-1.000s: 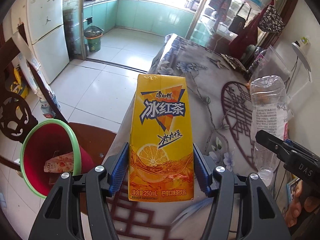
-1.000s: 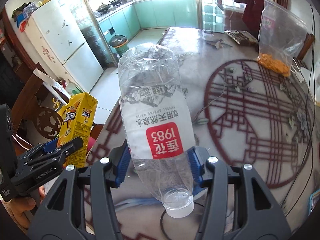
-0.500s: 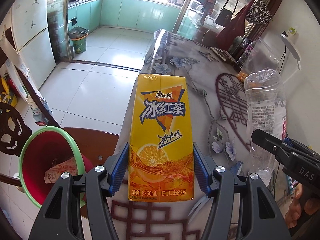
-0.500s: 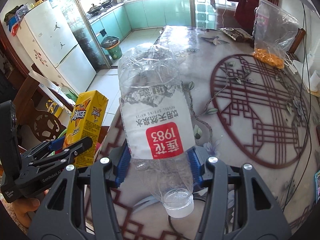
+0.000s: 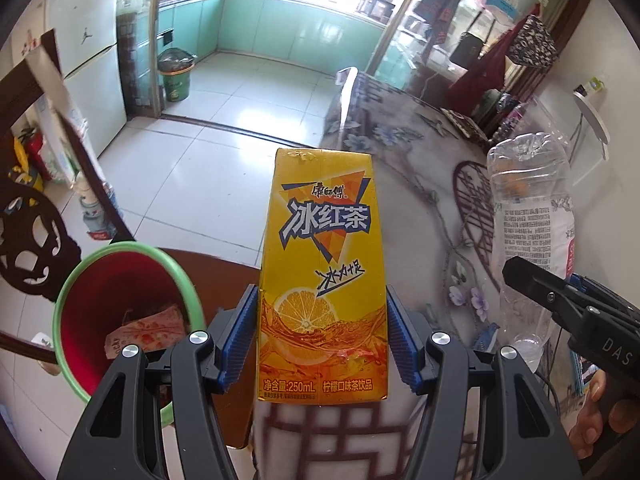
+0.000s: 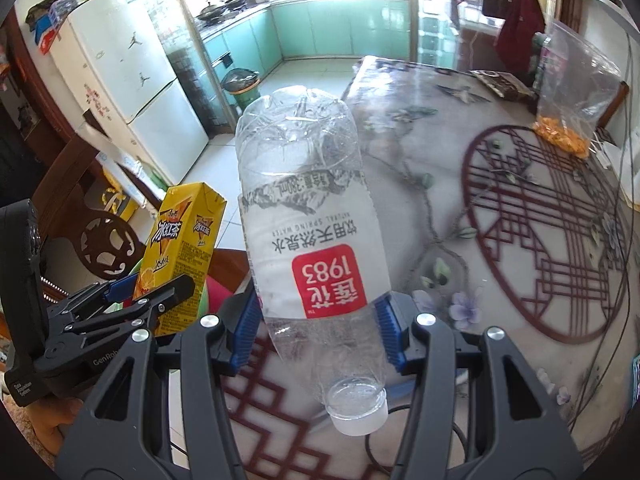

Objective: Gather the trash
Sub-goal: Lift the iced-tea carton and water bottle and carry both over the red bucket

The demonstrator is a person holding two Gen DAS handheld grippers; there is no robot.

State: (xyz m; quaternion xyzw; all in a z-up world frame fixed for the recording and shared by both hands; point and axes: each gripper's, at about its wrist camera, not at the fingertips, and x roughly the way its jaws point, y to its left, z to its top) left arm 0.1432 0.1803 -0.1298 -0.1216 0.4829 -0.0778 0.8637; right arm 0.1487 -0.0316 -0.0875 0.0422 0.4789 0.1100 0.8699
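Item one: my left tool (image 5: 322,340), clenched on a yellow iced-tea carton (image 5: 322,280). The blue pads (image 5: 240,344) press its two narrow sides near the bottom; the carton stands upright, printed face toward the camera, lifted over the edge of the tabletop (image 5: 420,184).

Item two: my right tool (image 6: 316,332), clenched on a clear plastic water bottle (image 6: 312,232). The bottle is held upside down, white cap (image 6: 358,420) nearest the camera, red label inverted, pads gripping the lower body.

Item three: a red bin with a green rim (image 5: 72,292), on the floor down and left of the carton, beside a dark wooden chair (image 5: 28,248). A crumpled pinkish wrapper (image 5: 148,330) lies inside.

Item four: a clear bag of orange snacks (image 6: 572,100), standing at the far side of the patterned tabletop.
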